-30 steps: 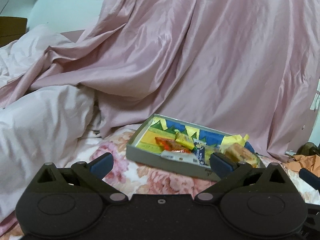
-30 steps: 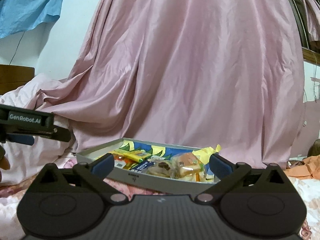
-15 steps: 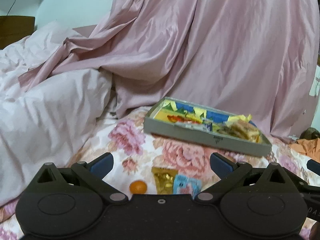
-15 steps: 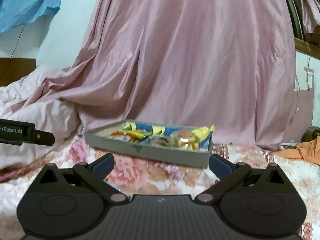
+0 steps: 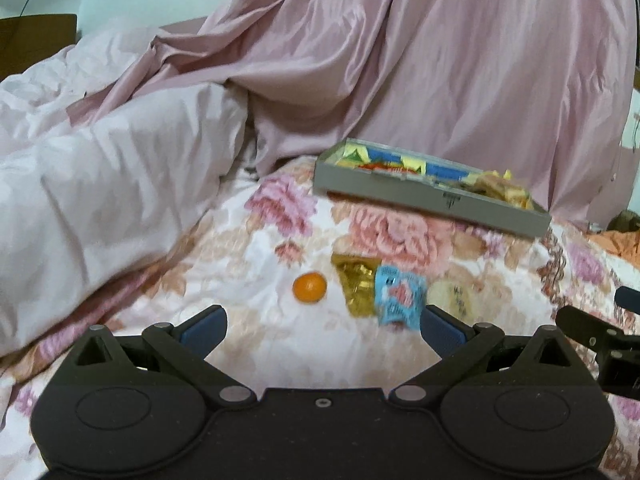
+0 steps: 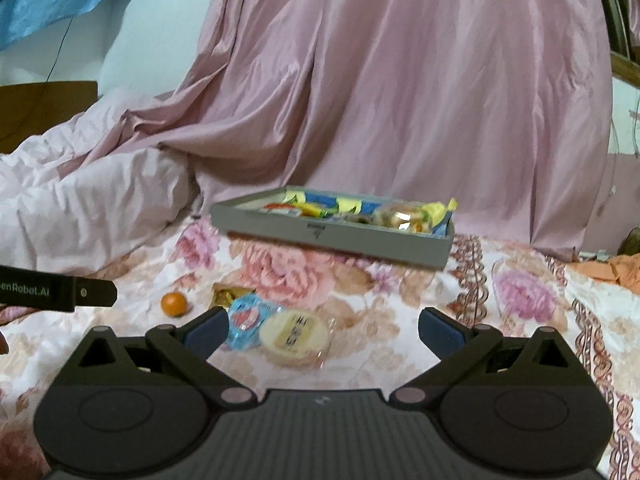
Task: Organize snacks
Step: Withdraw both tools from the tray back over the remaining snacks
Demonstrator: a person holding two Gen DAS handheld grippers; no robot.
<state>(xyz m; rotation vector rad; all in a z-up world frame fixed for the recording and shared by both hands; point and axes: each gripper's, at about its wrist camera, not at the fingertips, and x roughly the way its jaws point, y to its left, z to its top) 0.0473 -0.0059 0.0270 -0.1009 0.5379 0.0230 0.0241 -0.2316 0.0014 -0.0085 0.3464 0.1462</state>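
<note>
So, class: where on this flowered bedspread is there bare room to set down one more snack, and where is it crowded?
Bare: the flowered bedspread right of the round cream-coloured packet, below the grey tray; also the strip between the orange fruit and the white duvet. Crowded: the tray, and the row of fruit, gold packet, blue packet, cream-coloured packet.

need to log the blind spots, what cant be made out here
- Print on the blue packet: left wrist view, motion blur.
- Snacks inside the grey tray: both views, near wall hides the lower ones.
- Round pale snack: left wrist view, blurred, partly behind the left gripper finger.
</note>
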